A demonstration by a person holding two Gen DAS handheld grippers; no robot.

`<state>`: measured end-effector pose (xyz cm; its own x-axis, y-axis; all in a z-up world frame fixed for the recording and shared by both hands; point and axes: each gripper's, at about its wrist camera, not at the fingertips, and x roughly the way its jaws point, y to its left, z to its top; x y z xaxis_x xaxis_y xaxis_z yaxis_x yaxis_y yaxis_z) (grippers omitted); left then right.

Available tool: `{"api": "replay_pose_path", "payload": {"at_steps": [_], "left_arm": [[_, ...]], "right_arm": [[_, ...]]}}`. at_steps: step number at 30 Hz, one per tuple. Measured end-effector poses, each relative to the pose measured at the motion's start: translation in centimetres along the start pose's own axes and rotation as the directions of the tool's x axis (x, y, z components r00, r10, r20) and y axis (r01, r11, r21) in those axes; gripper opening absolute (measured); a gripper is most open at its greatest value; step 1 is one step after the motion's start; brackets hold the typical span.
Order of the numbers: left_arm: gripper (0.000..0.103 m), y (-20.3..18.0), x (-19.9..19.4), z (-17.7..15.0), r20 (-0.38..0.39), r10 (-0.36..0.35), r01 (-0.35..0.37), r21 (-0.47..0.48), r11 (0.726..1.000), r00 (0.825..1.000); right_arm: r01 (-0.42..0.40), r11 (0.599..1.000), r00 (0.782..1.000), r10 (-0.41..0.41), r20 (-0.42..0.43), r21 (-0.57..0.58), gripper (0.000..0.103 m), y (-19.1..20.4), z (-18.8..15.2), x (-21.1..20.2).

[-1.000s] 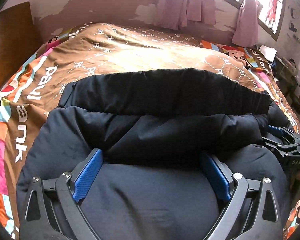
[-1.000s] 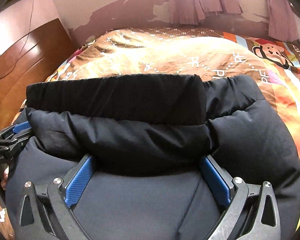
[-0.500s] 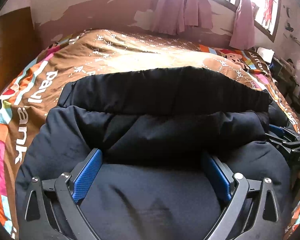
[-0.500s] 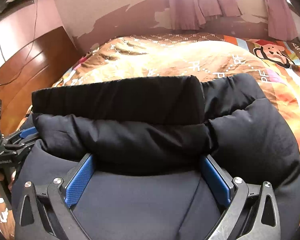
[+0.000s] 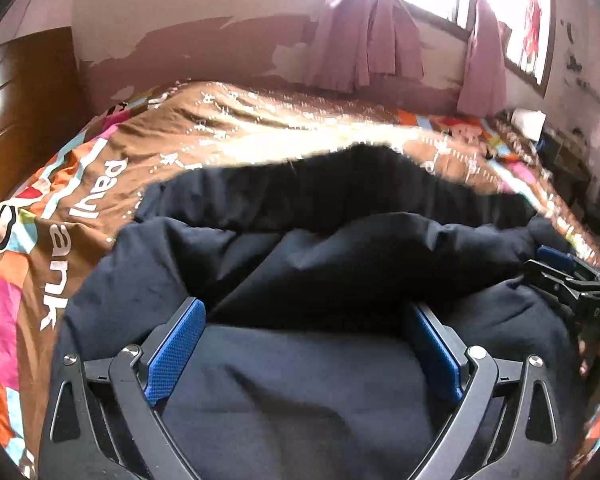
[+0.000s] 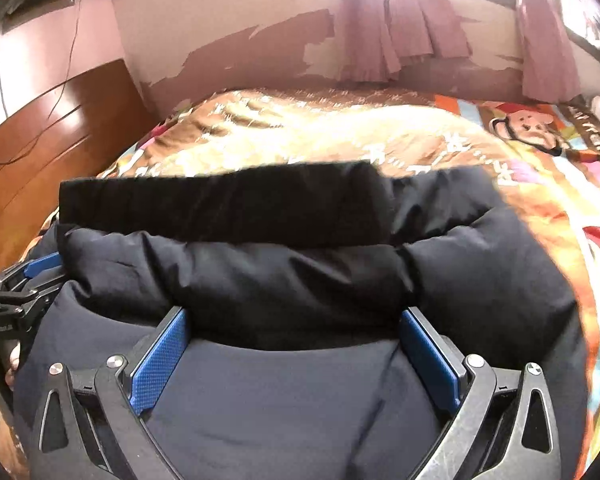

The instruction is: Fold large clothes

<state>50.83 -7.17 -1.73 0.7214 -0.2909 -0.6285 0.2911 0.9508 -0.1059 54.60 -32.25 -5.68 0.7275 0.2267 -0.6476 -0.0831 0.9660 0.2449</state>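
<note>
Left wrist view, dark padded jacket (image 5: pixel 300 380) lying crosswise on bedspread (image 5: pixel 112 168)

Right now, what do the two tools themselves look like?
Both match: the left tool and right tool have black angular frames with triangular cutouts, silver pivot screws and blue textured finger pads. Small white lettering marks each body; it is too small to read surely.

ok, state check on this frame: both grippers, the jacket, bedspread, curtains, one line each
left gripper: jaws wide open, padded fabric lying between the fingers, not clamped
right gripper: jaws wide open, same, not clamped
dark puffer jacket: bunched on the bed, far edge turned back into a thick roll
bedspread: spread over the bed, wrinkled
pink curtains: gathered into bunches, window uncovered
</note>
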Motion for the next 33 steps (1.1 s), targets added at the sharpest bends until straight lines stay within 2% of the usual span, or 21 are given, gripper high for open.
{"api": "replay_pose_path", "payload": {"at_steps": [4,8,11,14,18,20,23,28,31,33], "left_arm": [[0.097,2.2,-2.9,1.1,0.062,-0.033,0.036,-0.055,0.998,0.998],[0.097,4.0,-4.3,1.5,0.05,0.012,-0.011,-0.033,0.999,0.999],[0.097,5.7,-5.2,1.2,0.027,0.059,-0.059,-0.026,0.998,0.998],[0.097,7.7,-5.3,0.3,-0.018,0.045,-0.046,-0.063,0.997,0.999],[0.097,10.0,-4.4,-1.2,-0.096,0.025,-0.038,-0.136,0.99,0.995],[0.097,10.9,-3.7,-1.8,-0.128,0.037,-0.058,-0.164,0.985,0.991],[0.097,11.9,-3.3,-2.3,-0.15,-0.009,-0.023,-0.211,0.977,0.989],[0.097,12.0,-2.9,-3.0,-0.177,-0.06,0.018,-0.231,0.973,0.982],[0.097,12.2,-2.4,-3.7,-0.193,-0.125,0.072,-0.257,0.964,0.973],[0.097,12.8,-2.0,-4.4,-0.204,-0.183,0.114,-0.311,0.944,0.962]], "right_arm": [[0.016,1.0,0.995,-0.018,0.096,0.019,0.103,-1.4,0.9,-3.5],[0.066,0.998,0.99,-0.063,0.127,-0.018,0.103,-3.0,1.9,-5.9],[0.08,0.996,0.988,-0.083,0.128,0.027,0.103,-5.0,2.1,-7.0],[0.076,0.994,0.991,-0.084,0.106,0.08,0.103,-7.4,1.8,-7.5],[0.022,0.99,0.999,-0.026,0.031,0.136,0.103,-9.7,0.8,-6.9],[-0.002,0.985,1.0,0.003,-0.005,0.172,0.103,-10.8,0.1,-6.3],[-0.02,0.968,0.998,0.032,-0.046,0.25,0.103,-12.3,-0.8,-5.6],[-0.09,0.938,0.983,0.138,-0.124,0.336,0.103,-13.8,-2.2,-3.7],[-0.109,0.929,0.966,0.183,-0.181,0.354,0.103,-13.9,-3.2,-2.3],[-0.119,0.919,0.962,0.2,-0.185,0.375,0.103,-14.1,-3.6,-2.0]]}}
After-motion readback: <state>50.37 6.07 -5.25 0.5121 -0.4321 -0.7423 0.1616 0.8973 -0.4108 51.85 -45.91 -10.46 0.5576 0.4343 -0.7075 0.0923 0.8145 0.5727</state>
